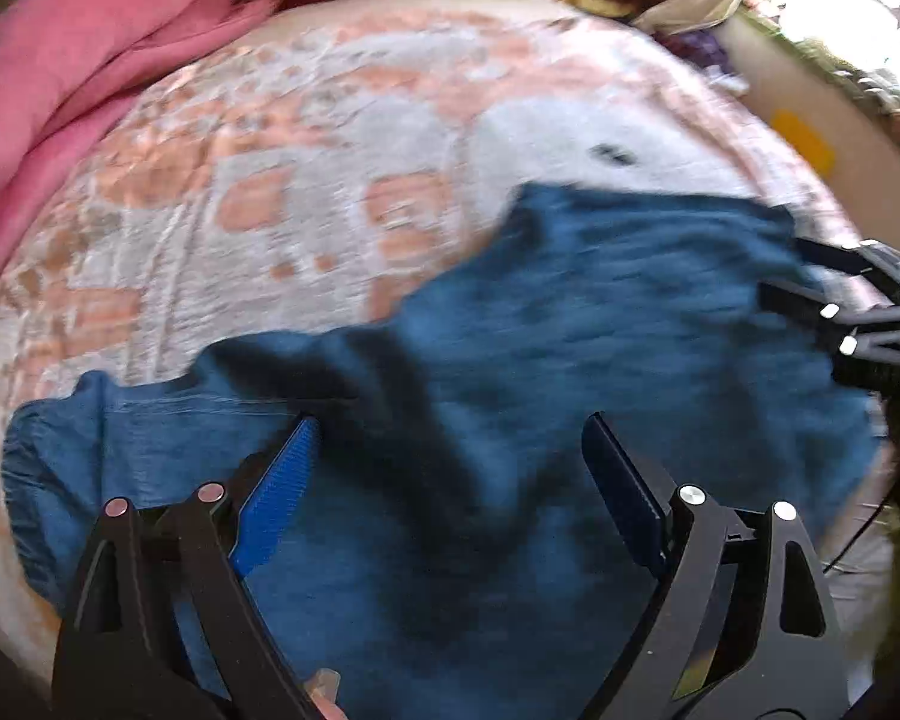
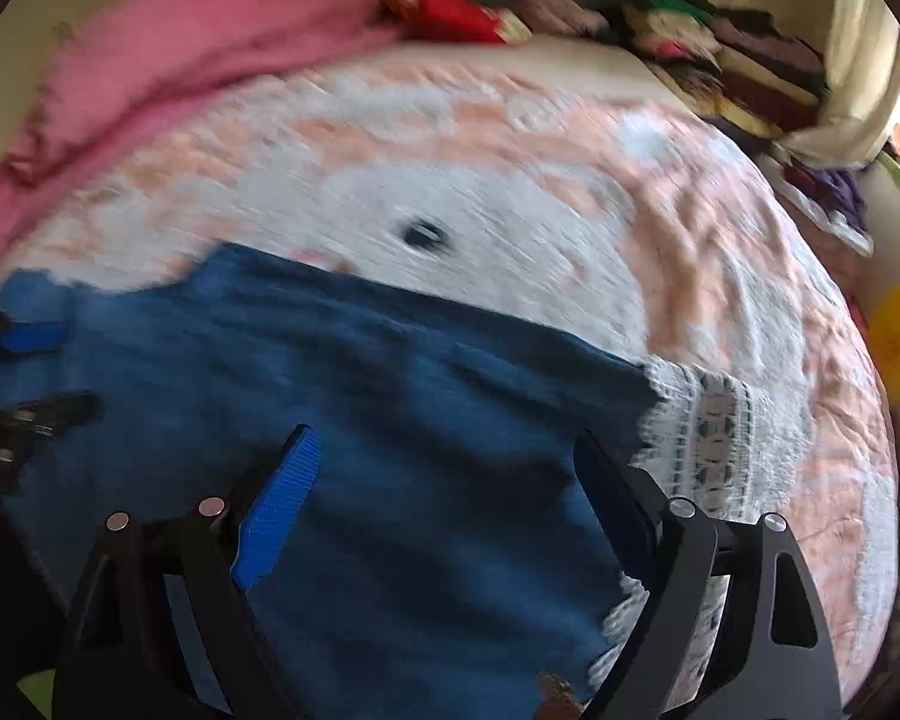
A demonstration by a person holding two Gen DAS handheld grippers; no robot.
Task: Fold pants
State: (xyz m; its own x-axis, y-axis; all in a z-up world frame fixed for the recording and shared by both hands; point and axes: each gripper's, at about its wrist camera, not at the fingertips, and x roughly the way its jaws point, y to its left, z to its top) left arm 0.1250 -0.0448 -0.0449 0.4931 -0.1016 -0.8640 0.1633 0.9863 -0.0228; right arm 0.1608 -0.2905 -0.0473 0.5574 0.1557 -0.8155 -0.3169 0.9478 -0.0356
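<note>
We hold our left gripper (image 1: 450, 444) above the blue pants (image 1: 510, 360) with its fingers spread wide and nothing between them; the cloth lies under both fingers (image 1: 282, 480). Our right gripper (image 2: 444, 456) hangs over the pants (image 2: 360, 396) too, its fingers likewise spread apart and gripping nothing, near the pants' right edge where the fabric meets a white knitted piece with a grey pattern (image 2: 714, 438). In the left wrist view the right gripper (image 1: 810, 282) shows at the pants' far right side, and in the right wrist view the left gripper (image 2: 24, 366) shows at their left end (both views are blurred, so finer contact cannot be judged).

The pants lie spread flat and crumpled on a bedspread patterned in white and peach (image 1: 270, 180). Beyond the pants on the bedspread sits a small dark spot (image 2: 423, 234). Further from the pants, along the bedspread's far left edge, a pink blanket (image 1: 78, 78) is bunched, and behind it a red item (image 2: 450, 12) and stacked folded clothes (image 2: 750, 60).
</note>
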